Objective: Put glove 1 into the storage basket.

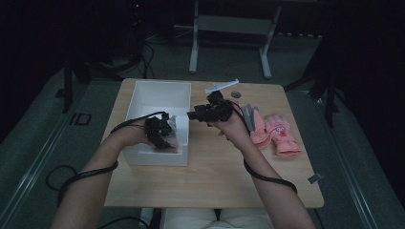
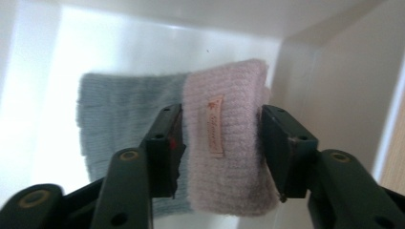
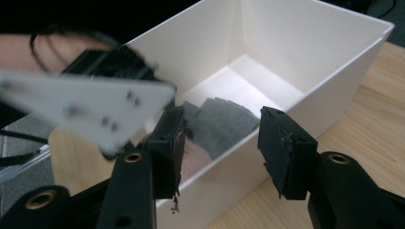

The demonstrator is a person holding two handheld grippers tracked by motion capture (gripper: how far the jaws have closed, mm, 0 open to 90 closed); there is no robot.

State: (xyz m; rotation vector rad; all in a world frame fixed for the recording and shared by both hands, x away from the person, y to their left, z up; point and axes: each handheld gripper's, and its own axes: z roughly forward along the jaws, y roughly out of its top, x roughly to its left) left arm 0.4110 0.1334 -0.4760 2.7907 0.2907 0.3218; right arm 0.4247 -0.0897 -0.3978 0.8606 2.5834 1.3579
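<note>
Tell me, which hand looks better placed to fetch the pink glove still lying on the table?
Probably the right. The right tool is empty, jaws apart, close to the pink glove; the left tool is down inside the white box.

both claws: black, two flat-padded jaws, brass-ringed screw holes. left claw (image 1: 160, 133), right claw (image 1: 200, 114) trail black cables; forearms bare, unsleeved.

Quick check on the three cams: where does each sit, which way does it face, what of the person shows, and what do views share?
High view: above the person's side, facing forward and down on the wooden table; both forearms show.
Left gripper view: on the left tool, facing into the white rectangular box at the pink and grey knitted glove; its own black jaws show.
Right gripper view: on the right tool, facing the box from outside; the other forearm shows.
Shared: all three see the box.
</note>
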